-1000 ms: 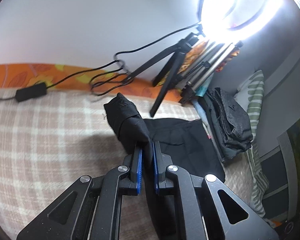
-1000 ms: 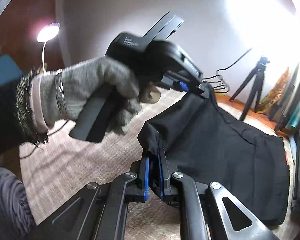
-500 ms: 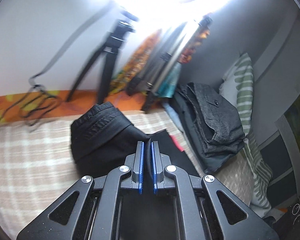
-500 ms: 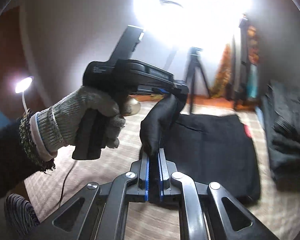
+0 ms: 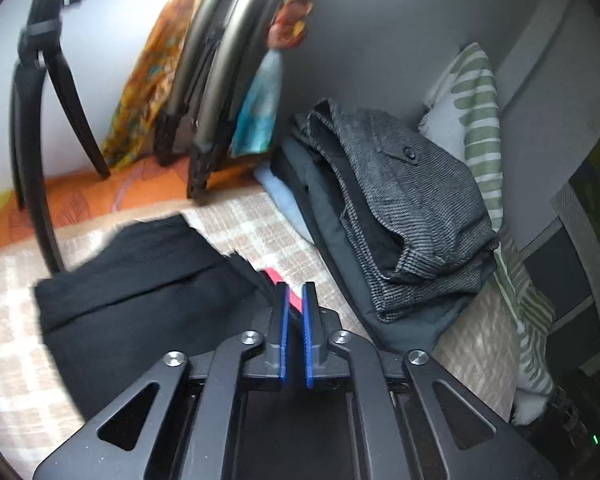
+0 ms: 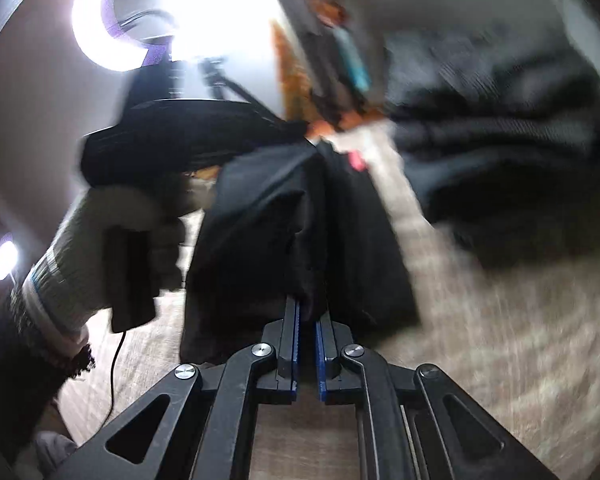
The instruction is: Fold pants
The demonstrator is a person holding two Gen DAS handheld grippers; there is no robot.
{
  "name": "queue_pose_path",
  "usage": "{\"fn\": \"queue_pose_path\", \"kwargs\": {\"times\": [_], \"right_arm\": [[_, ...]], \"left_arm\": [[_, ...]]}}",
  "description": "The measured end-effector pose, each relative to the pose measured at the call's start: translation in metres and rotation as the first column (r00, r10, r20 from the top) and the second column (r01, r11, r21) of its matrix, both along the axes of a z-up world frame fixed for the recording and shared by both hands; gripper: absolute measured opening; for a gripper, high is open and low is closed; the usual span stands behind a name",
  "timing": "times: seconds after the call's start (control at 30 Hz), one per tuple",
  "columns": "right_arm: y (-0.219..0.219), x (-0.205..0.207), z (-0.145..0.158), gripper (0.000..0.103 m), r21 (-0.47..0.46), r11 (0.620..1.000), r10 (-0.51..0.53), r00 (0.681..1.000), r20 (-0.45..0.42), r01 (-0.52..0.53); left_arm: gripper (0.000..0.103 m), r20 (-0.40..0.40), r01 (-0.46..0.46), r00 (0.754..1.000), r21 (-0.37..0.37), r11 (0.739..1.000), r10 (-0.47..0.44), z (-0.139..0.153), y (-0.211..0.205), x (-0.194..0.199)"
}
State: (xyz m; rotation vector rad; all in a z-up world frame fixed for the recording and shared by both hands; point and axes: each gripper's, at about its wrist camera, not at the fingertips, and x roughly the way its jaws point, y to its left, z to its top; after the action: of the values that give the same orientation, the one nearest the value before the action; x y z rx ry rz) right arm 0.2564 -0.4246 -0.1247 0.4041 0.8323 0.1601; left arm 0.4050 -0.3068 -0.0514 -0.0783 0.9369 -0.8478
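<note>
Now, starting at nine o'clock in the left wrist view, a black tripod [image 5: 28, 128] stands on the bed's orange edge. The black pants [image 5: 148, 292] lie at about eight o'clock on the checked bedspread [image 5: 8, 344], already doubled over themselves, a red tag [image 5: 284, 288] peeping out at the near corner. The left gripper [image 5: 294, 300] sits just over that corner; its jaws are narrow with a slit of daylight between them, and I cannot tell whether any cloth is caught there. At three o'clock a stack of folded dark clothes [image 5: 400, 216] leans against a striped pillow [image 5: 480, 128].

In the blurred right wrist view, the gloved left hand [image 6: 112, 240] is at nine o'clock, and the right gripper [image 6: 307, 320] has its jaws pinched on a black fold of the pants. I judge the fold well along: the carried edge is nearly laid, with release and smoothing left.
</note>
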Motion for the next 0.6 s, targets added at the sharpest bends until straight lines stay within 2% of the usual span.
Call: {"fn": "queue_pose_path", "kwargs": {"times": [0.1, 0.2, 0.3, 0.4, 0.5, 0.6], "right_arm": [[-0.012, 0.002, -0.008, 0.003, 0.012, 0.999, -0.039, 0.999, -0.028, 0.039], [-0.019, 0.002, -0.011, 0.001, 0.018, 0.997, -0.07, 0.997, -0.042, 0.07], [-0.026, -0.001, -0.007, 0.0, 0.012, 0.994, -0.112, 0.993, -0.035, 0.112], [-0.029, -0.005, -0.001, 0.0, -0.019, 0.992, -0.127, 0.992, -0.013, 0.127], [-0.025, 0.0, 0.006, 0.007, -0.015, 0.996, -0.082, 0.997, -0.002, 0.082], [-0.026, 0.015, 0.023, 0.037, -0.041, 0.997, -0.058, 0.997, 0.048, 0.06]], "left_arm": [[0.014, 0.029, -0.009, 1.0, -0.026, 1.0, 0.009, 0.019, 0.027, -0.01], [0.017, 0.079, -0.009, 0.997, 0.0, 1.0, 0.009, 0.028, 0.057, -0.035], [0.017, 0.104, 0.019, 0.994, 0.056, 0.998, -0.025, 0.016, 0.079, -0.064], [0.017, 0.12, 0.036, 0.991, 0.135, 0.99, -0.053, -0.004, 0.077, -0.071], [0.017, 0.093, 0.031, 0.995, 0.142, 0.989, -0.044, -0.02, 0.071, -0.064], [0.017, 0.098, 0.046, 0.993, 0.167, 0.985, -0.063, -0.031, 0.067, -0.064]]}}
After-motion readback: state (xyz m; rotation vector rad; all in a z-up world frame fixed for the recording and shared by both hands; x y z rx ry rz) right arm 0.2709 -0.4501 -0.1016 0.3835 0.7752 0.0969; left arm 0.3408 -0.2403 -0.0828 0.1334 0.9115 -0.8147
